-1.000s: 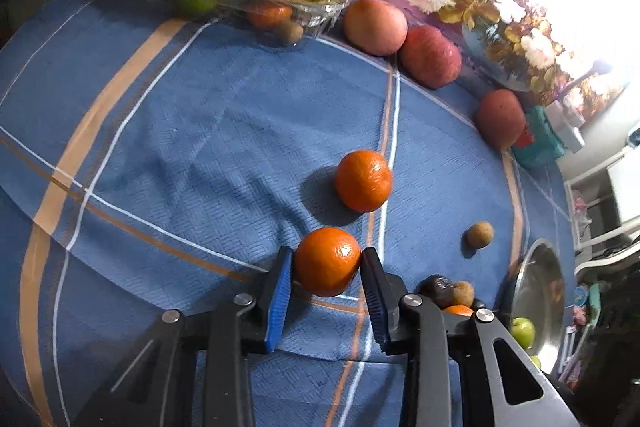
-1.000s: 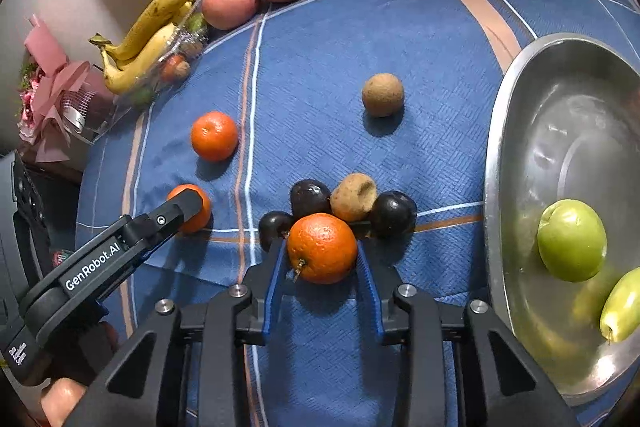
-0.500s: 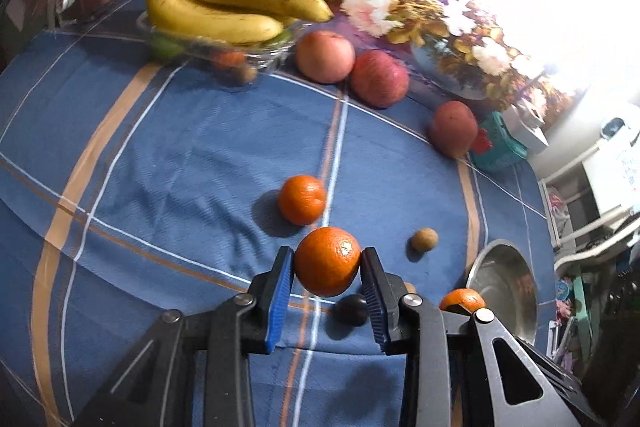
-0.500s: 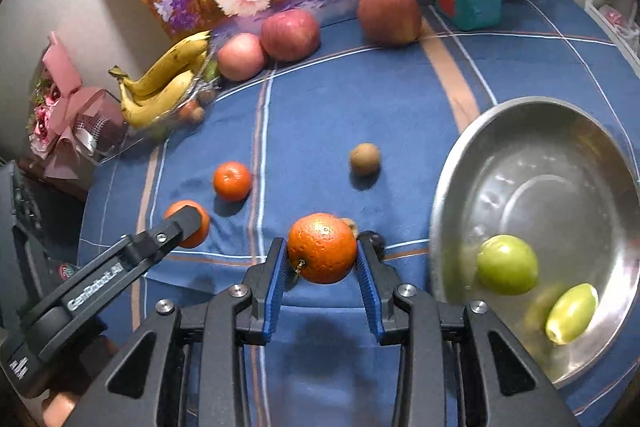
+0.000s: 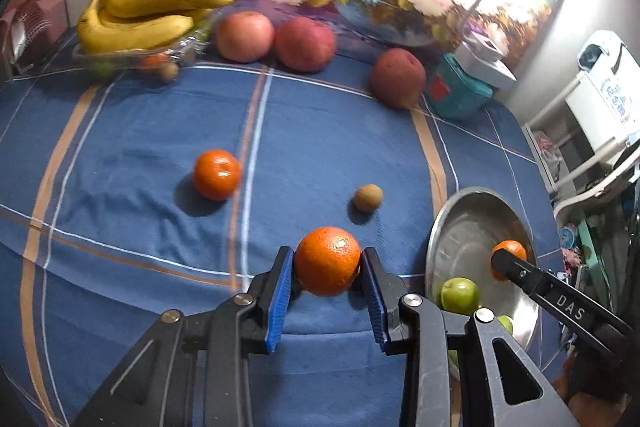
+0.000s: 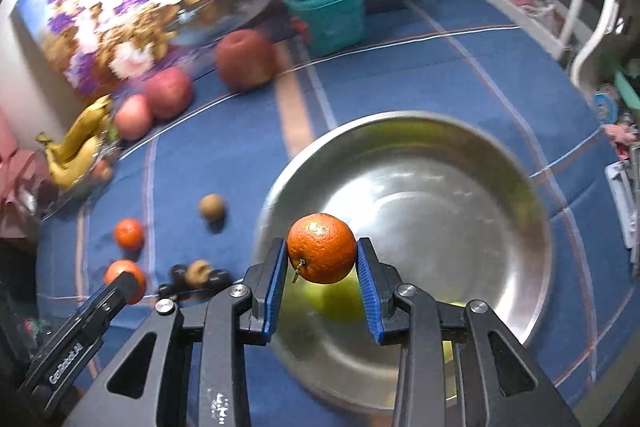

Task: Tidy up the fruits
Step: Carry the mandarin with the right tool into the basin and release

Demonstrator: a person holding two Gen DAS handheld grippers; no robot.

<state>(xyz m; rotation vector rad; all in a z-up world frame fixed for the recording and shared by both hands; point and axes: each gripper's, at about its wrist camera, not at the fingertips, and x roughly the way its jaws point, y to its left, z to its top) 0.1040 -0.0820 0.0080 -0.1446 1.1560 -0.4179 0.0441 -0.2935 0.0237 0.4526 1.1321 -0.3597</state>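
My left gripper (image 5: 327,263) is shut on an orange (image 5: 328,259) and holds it above the blue cloth, left of the steel bowl (image 5: 460,223). My right gripper (image 6: 322,253) is shut on another orange (image 6: 322,247) and holds it over the steel bowl (image 6: 500,187). It also shows in the left wrist view (image 5: 508,259) over the bowl. Green fruits (image 5: 460,295) lie in the bowl. A third orange (image 5: 216,174) and a kiwi (image 5: 368,197) lie on the cloth. Dark plums and a kiwi (image 6: 196,273) lie left of the bowl.
Bananas in a clear tray (image 5: 140,23), three red apples (image 5: 304,43) and a teal box (image 5: 460,91) stand along the back by a flower painting. The table edge and white shelving (image 5: 592,115) are at the right.
Both grippers have lifted and moved right with their oranges. The right gripper has gone from beside the bowl to over it.
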